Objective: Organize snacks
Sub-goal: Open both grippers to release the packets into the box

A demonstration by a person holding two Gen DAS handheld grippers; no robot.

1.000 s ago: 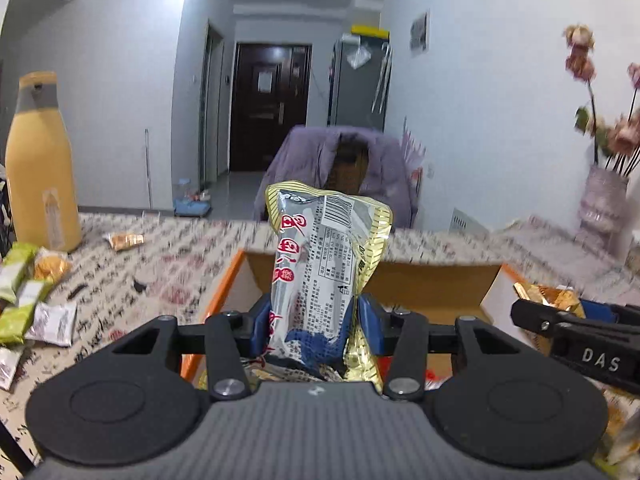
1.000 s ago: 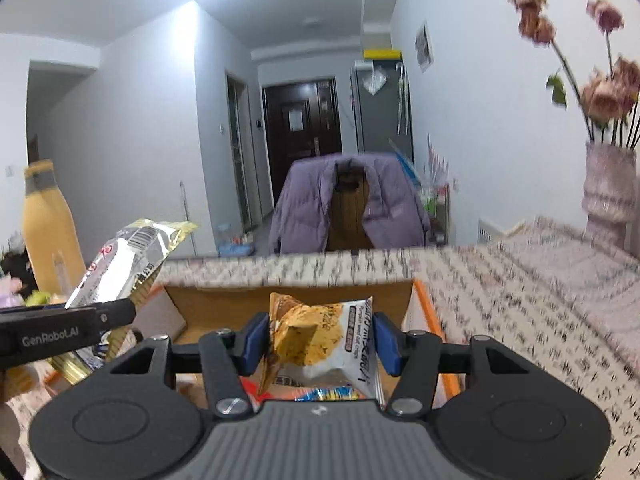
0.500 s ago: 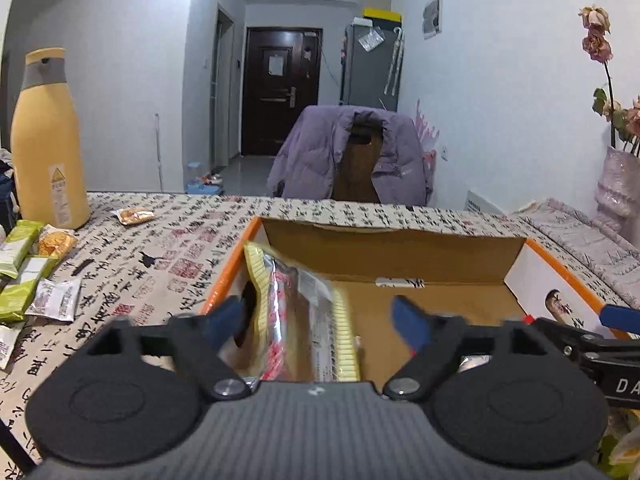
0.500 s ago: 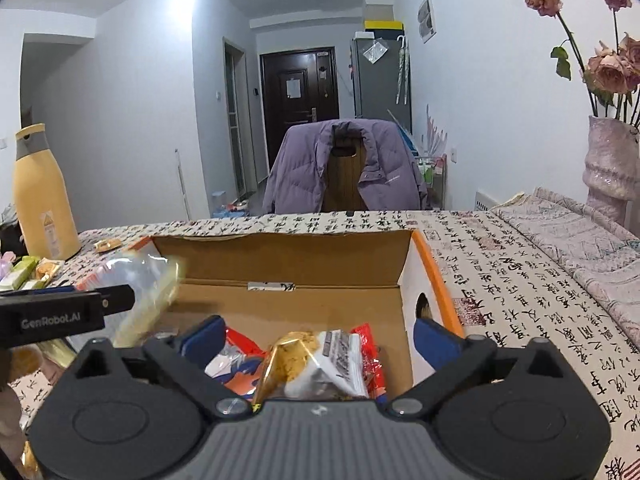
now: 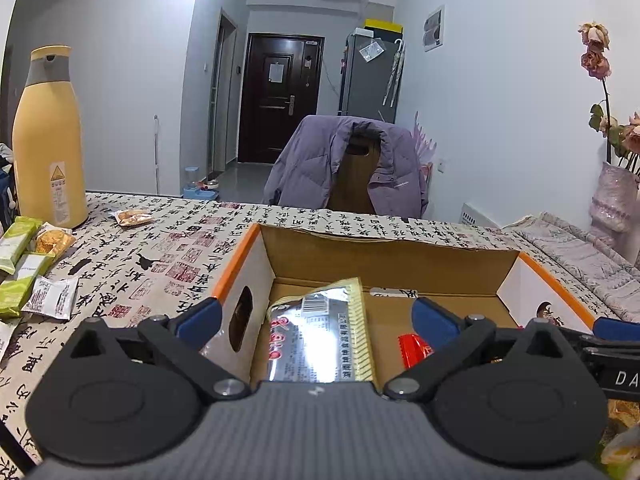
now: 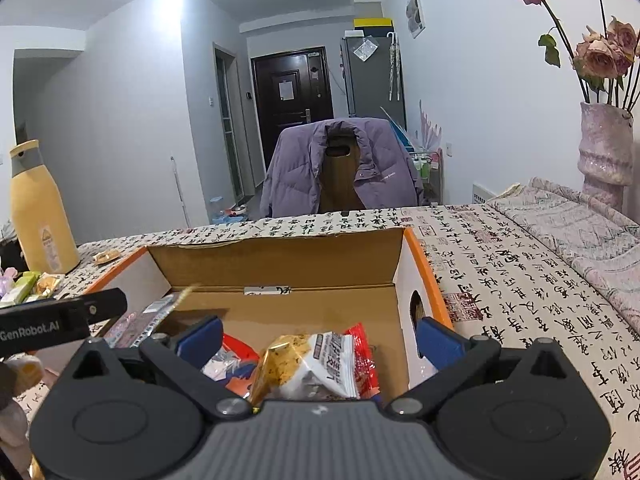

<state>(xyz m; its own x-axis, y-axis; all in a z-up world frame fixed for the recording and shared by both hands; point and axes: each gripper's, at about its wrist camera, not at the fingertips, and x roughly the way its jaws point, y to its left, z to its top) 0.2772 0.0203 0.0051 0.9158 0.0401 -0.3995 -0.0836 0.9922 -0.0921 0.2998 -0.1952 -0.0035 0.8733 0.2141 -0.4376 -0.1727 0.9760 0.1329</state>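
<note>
The silver and gold foil snack packet (image 5: 320, 340) lies flat inside the open cardboard box with orange edges (image 5: 236, 264), between and below the spread blue pads of the left tool (image 5: 316, 320), which touch nothing; its jaws are opening. A red wrapper (image 5: 414, 350) lies just right of that packet. The right tool (image 6: 320, 336) stands wide open over the same box, gripping nothing, with the white and gold snack bag (image 6: 308, 368) loose beneath it on red packets (image 6: 366, 364). Left of the left tool, small green and white snack packs (image 5: 28, 272) lie on the desk with the calligraphy-print cloth (image 5: 160, 240), near a tall yellow bottle (image 5: 48, 140).
</note>
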